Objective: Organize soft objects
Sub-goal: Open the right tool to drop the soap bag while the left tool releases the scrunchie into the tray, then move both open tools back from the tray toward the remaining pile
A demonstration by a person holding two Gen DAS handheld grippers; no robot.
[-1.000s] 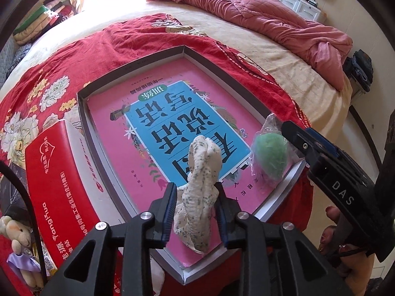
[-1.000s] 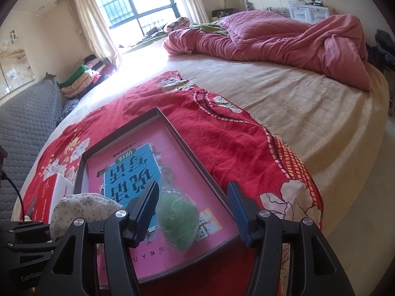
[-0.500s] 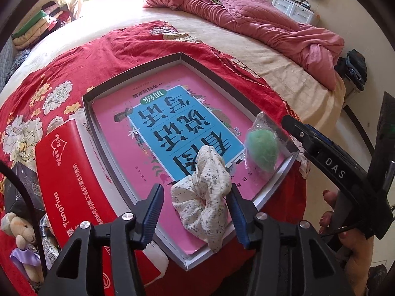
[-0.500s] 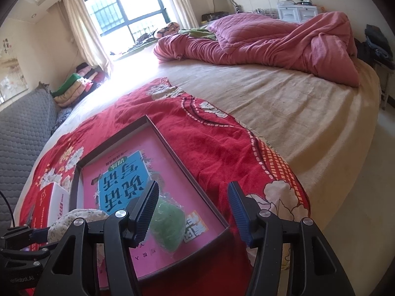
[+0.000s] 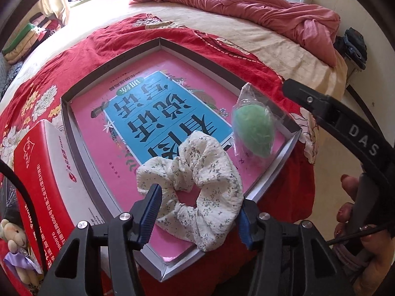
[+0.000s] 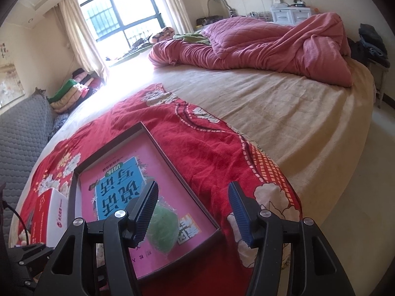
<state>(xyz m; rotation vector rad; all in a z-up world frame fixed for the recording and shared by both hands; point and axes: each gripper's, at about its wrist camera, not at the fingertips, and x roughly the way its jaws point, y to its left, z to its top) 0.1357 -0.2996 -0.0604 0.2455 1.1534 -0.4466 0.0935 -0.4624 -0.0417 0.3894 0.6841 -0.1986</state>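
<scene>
Now left gripper [image 5: 197,212] apart, scrunchie [image 5: 192,187] released since a second ago, lying in box [image 5: 291,143] beside bagged green sponge [image 5: 254,133]. Right gripper [image 6: 192,212] apart, empty. Placement judged complete.

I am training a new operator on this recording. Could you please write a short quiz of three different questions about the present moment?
1. True or false: the left gripper is clamped shut on the white floral fabric scrunchie.
2. Which item lies nearest the shallow grey cardboard tray's right corner? A) the green sponge in a clear plastic bag B) the small teddy bear C) the red and white carton
3. Fill in: the right gripper's jaws are ____.

Key: 1 false, it is open with the scrunchie resting in the tray; 2 A; 3 open.
</scene>
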